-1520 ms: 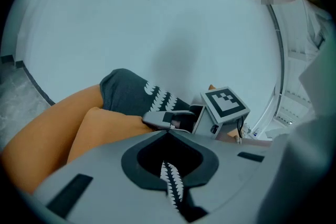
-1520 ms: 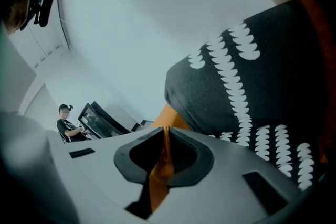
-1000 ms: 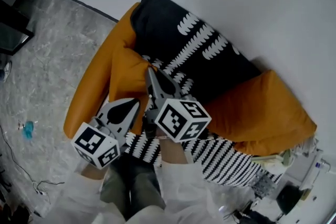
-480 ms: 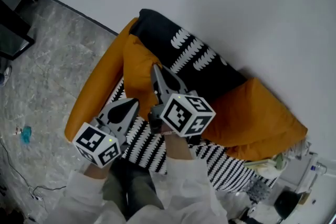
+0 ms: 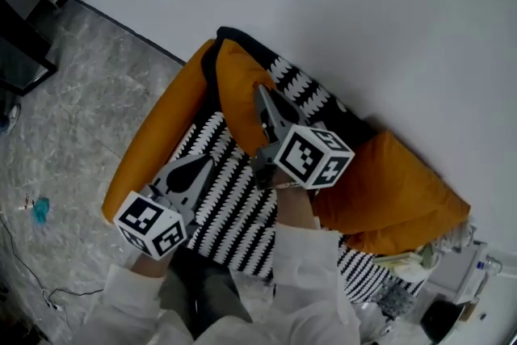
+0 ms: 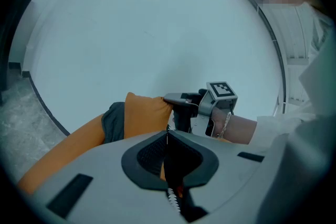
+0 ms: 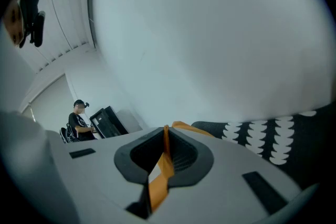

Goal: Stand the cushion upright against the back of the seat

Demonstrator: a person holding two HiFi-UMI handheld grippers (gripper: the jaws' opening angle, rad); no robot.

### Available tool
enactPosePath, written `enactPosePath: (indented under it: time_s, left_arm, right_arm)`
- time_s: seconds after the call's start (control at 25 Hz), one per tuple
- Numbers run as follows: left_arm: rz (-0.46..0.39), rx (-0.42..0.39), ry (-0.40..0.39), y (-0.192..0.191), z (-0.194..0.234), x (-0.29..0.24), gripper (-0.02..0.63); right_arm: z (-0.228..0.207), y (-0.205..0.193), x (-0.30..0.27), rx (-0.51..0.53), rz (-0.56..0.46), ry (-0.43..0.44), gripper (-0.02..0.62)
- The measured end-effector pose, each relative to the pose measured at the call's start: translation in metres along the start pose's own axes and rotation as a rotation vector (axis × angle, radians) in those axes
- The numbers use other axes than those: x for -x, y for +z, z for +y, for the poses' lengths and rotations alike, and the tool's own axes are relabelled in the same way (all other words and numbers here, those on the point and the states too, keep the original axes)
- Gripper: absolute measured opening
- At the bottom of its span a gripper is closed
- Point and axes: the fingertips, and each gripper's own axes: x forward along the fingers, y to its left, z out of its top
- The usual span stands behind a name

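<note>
An orange cushion (image 5: 234,85) stands on edge at the left end of the sofa, against the black, white-patterned back (image 5: 315,97). My right gripper (image 5: 260,90) is shut on the cushion's upper edge. In the right gripper view a strip of orange fabric (image 7: 160,173) runs between the closed jaws of that gripper (image 7: 166,131). My left gripper (image 5: 203,161) hangs lower, over the striped throw (image 5: 234,198) on the seat. Its jaws meet at the tip (image 6: 167,136), apart from the cushion (image 6: 144,115). The right gripper (image 6: 167,98) shows there at the cushion's corner.
A second orange cushion (image 5: 388,182) lies at the sofa's right end. The orange sofa arm (image 5: 153,141) borders a marbled floor with dark furniture (image 5: 20,52) and a small blue thing (image 5: 40,206). Clutter (image 5: 452,271) sits at lower right. A person (image 7: 79,118) sits far off.
The right gripper has risen toward the sofa's back with the cushion, which went from lying low on the seat to standing against the back. The left gripper rose slightly.
</note>
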Motion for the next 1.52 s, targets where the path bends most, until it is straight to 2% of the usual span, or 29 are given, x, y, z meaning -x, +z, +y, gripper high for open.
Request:
enactPosePath:
  time_s: [0.24, 0.36, 0.48, 0.72, 0.88, 1.16, 1.52]
  left_arm:
    - [-0.001, 0.007, 0.0, -0.001, 0.001, -0.003, 0.008]
    - [0.002, 0.003, 0.0, -0.001, 0.004, -0.004, 0.008]
    - [0.004, 0.002, 0.003, -0.004, 0.006, -0.004, 0.008]
    - [0.013, 0.009, 0.005, -0.014, 0.008, -0.004, 0.008]
    - [0.026, 0.007, 0.007, -0.018, 0.015, -0.001, 0.008]
    - [0.057, -0.014, -0.014, -0.024, 0.006, -0.008, 0.008]
    - [0.08, -0.034, -0.045, -0.026, -0.003, -0.007, 0.008]
  right_arm:
    - [0.001, 0.017, -0.005, 0.024, -0.011, 0.032, 0.028]
    - [0.002, 0.012, -0.011, 0.024, -0.004, 0.046, 0.028]
    - [-0.007, -0.003, -0.014, 0.028, 0.028, 0.025, 0.028]
    - [-0.045, -0.017, -0.001, 0.003, 0.041, -0.063, 0.028]
    - [-0.058, -0.02, 0.011, 0.14, 0.066, -0.133, 0.029]
    - [-0.088, -0.025, 0.039, 0.264, 0.066, -0.27, 0.029]
    - [-0.119, -0.033, 0.076, 0.246, 0.049, -0.447, 0.037]
